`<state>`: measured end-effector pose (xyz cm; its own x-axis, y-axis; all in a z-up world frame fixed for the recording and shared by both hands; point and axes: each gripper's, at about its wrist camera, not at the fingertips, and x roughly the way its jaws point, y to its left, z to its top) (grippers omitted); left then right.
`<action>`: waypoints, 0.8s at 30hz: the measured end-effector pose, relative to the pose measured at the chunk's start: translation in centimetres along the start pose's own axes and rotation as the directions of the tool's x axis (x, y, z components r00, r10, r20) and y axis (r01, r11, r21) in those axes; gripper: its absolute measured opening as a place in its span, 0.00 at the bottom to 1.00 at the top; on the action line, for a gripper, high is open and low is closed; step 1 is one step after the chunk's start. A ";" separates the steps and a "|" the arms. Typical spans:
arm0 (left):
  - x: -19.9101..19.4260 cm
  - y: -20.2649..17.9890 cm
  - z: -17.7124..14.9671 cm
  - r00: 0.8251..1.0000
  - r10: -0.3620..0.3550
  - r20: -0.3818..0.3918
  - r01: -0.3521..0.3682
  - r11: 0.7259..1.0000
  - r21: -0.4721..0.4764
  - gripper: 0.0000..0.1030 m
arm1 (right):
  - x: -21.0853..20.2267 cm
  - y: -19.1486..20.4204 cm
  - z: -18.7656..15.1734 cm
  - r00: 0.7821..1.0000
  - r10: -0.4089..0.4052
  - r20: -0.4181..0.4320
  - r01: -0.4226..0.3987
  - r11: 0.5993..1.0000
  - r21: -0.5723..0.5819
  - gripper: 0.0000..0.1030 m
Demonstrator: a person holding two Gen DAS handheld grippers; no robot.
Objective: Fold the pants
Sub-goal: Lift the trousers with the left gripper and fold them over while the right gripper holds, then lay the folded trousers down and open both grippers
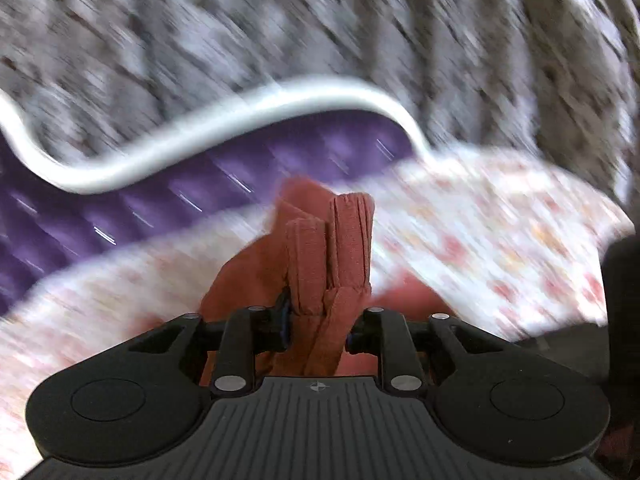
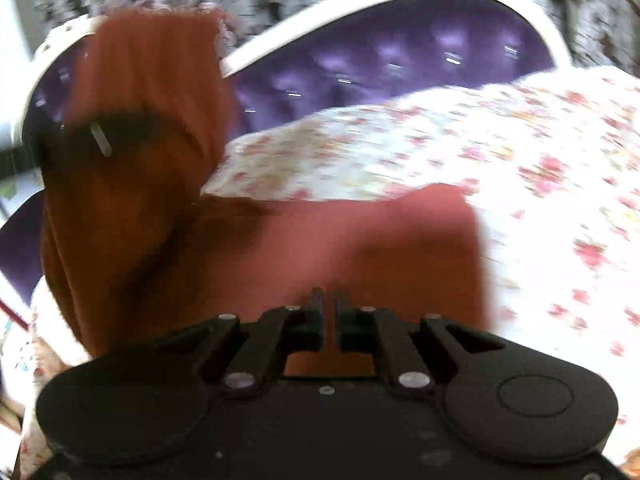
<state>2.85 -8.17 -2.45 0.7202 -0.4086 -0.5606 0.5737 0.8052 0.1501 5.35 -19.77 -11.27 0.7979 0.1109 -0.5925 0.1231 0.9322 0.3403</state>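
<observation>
Left tool (image 1: 320, 320) pinching bunched rust pants (image 1: 332, 240), right tool (image 2: 329, 316) pressed together (contact unclear), floral bedspread (image 2: 540, 200) blurred.

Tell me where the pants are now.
The rust pants lie on the floral bedspread before the purple headboard; the left hand-held gripper lifts a bunched part at their left side.

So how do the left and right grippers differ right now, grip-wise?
The left gripper is clamped on a bunched, pleated wad of the rust pants, cloth sticking up past its fingers. The right gripper has its fingers nearly together with a thin gap and no cloth visible between them; the pants lie flat beyond it on the floral bedspread. Both point toward the purple headboard.
</observation>
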 end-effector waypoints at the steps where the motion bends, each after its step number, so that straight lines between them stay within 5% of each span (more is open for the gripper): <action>1: 1.4 -1.0 -0.7 0.998 -0.030 -0.061 0.030 1.000 -0.004 0.20 | 0.0 -0.8 -0.1 1.000 -0.010 -0.010 0.010 1.000 0.013 0.10; 6: 1.2 -0.1 -2.3 0.994 -0.051 -0.092 0.045 0.997 -0.068 0.23 | -1.2 -3.7 -0.1 1.000 -0.007 -0.011 0.008 0.999 0.051 0.07; 11: -2.4 2.4 -1.0 0.992 -0.124 -0.004 0.122 0.982 -0.148 0.28 | -1.6 -3.8 0.1 1.000 -0.005 -0.005 0.005 0.998 0.063 0.14; 15: -4.4 3.2 -0.8 0.975 -0.208 0.077 0.217 0.965 -0.146 0.47 | -1.7 -3.6 0.3 1.000 -0.030 -0.004 0.031 0.998 0.056 0.15; 17: -5.0 3.3 -0.7 0.969 -0.221 0.110 0.236 0.962 -0.139 0.49 | -1.5 -3.8 0.4 0.999 -0.041 -0.009 0.042 0.997 0.065 0.15; 20: -4.6 3.7 -0.8 0.984 -0.148 0.098 0.161 0.977 -0.137 0.50 | -1.9 -3.9 0.7 0.999 -0.045 0.000 0.045 0.994 0.095 0.16; 24: -2.9 6.5 -2.1 1.000 -0.017 0.006 0.018 0.970 -0.242 0.50 | -3.2 -3.5 1.1 0.998 -0.037 0.048 0.032 0.994 0.105 0.41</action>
<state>3.71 -0.86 -1.57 0.7127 -0.4250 -0.5580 0.4749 0.8778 -0.0619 3.03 -23.73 -9.80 0.8202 0.0598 -0.5690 0.2095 0.8941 0.3959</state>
